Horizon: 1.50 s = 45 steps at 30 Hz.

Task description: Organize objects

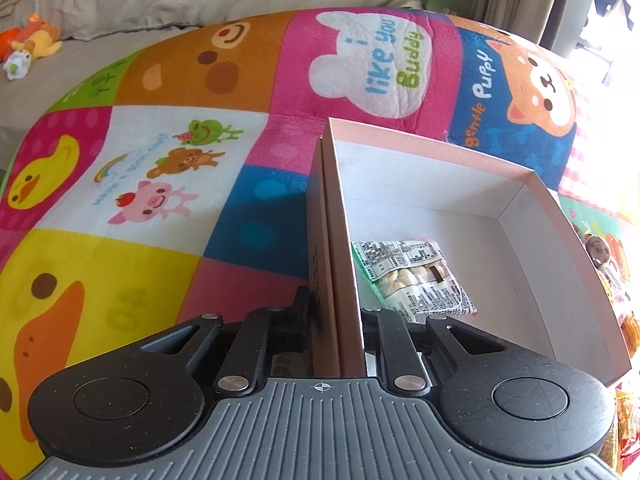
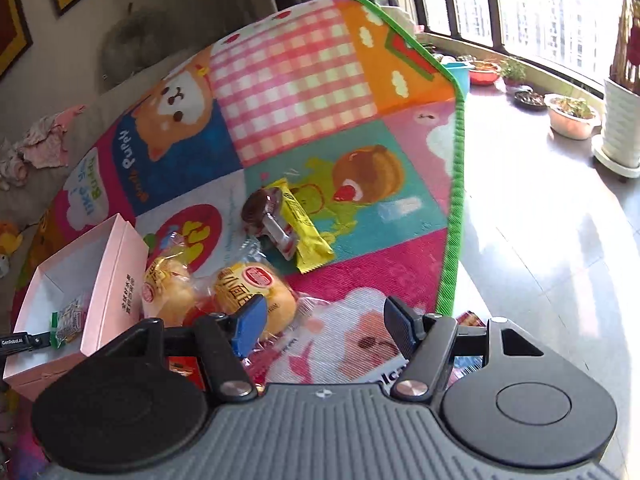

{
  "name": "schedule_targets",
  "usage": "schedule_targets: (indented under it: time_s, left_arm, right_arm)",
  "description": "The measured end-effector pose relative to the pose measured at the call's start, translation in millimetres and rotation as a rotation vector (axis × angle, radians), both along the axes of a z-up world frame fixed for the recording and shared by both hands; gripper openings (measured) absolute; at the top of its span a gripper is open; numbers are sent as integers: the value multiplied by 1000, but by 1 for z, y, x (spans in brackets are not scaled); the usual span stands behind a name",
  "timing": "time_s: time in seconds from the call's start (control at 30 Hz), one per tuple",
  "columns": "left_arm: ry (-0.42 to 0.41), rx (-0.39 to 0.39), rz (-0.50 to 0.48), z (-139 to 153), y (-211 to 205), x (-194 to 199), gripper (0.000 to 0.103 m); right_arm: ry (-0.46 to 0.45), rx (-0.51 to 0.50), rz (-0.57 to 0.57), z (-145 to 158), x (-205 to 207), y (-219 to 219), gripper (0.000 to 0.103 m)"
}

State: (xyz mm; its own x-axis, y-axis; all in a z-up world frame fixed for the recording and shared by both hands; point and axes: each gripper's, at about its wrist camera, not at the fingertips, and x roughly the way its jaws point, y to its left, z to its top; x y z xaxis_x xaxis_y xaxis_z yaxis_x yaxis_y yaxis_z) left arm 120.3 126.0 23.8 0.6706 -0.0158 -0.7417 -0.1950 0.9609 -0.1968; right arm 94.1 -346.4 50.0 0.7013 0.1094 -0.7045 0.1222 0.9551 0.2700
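Closest to the lens, left gripper (image 1: 338, 320) clamps the near wall of the pink box (image 1: 532, 184), where one snack packet (image 1: 416, 276) lies. Right gripper (image 2: 326, 326) stands released over two bread packs (image 2: 224, 292) on the mat (image 2: 296, 76) beside it

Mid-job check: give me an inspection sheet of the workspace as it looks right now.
Surface: colourful cartoon play mat on a pale floor.
Job's things: pink box, open, one snack packet inside; two bread buns, a yellow bar and a chocolate snack lie on the mat beside it.
Clutter: plush toys and clothes by the sofa.
Grippers: left gripper shut on the box wall; right gripper open, empty, above the buns.
Cables: nothing seen.
Surroundings: windows, potted plants.
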Motion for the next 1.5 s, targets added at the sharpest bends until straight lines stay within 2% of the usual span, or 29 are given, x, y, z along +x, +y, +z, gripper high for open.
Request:
schedule_targets:
  time_s: [0.07, 0.33, 0.5, 0.57, 0.63, 0.73, 0.77, 0.87, 0.93, 0.97, 1.03, 1.13, 1.23, 1.33, 1.5]
  left_arm:
    - [-2, -5, -1, 0, 1, -1, 17]
    - [-9, -17, 1, -1, 3, -2, 18]
    - [-9, -20, 6, -1, 3, -1, 18]
    - [-8, -19, 6, -1, 3, -1, 18]
    - [-6, -17, 4, -1, 3, -1, 18]
    - [-6, -17, 6, -1, 3, -1, 18]
    - [-5, -16, 7, -1, 3, -1, 17]
    - [-3, -14, 5, 0, 3, -1, 17]
    - [-1, -12, 2, 0, 3, -1, 17]
    - [0, -11, 1, 0, 3, -1, 17]
    - [-1, -11, 1, 0, 3, -1, 17]
    - [-5, -17, 2, -1, 3, -1, 18]
    - [-5, -17, 3, -1, 3, -2, 18]
    - [-2, -13, 4, -1, 2, -1, 18]
    - [-1, -12, 4, -1, 2, -1, 17]
  right_arm:
    - [14, 1, -49, -9, -12, -8, 64]
    - [-87, 11, -285, -7, -42, -31, 66]
    - [6, 103, -299, -25, -31, -40, 66]
    - [2, 79, -278, -28, -25, -32, 65]
    - [-12, -19, -212, -27, -16, -15, 47]
    - [-25, -140, -79, -26, -6, 16, 37]
    - [-25, -139, -40, -26, -3, 22, 37]
    - [-31, -30, 127, -21, 1, 35, 37]
    - [-80, -46, 193, -10, 3, 42, 41]
    - [-102, -74, 210, -3, 6, 44, 44]
    - [-128, -122, 222, 9, 23, 46, 61]
    - [-109, -108, 241, 15, 66, 44, 62]
    - [-49, -103, 258, 5, 118, 50, 62]
    - [-12, -192, 273, -12, 154, 69, 62]
    - [57, -365, 343, -37, 188, 97, 63]
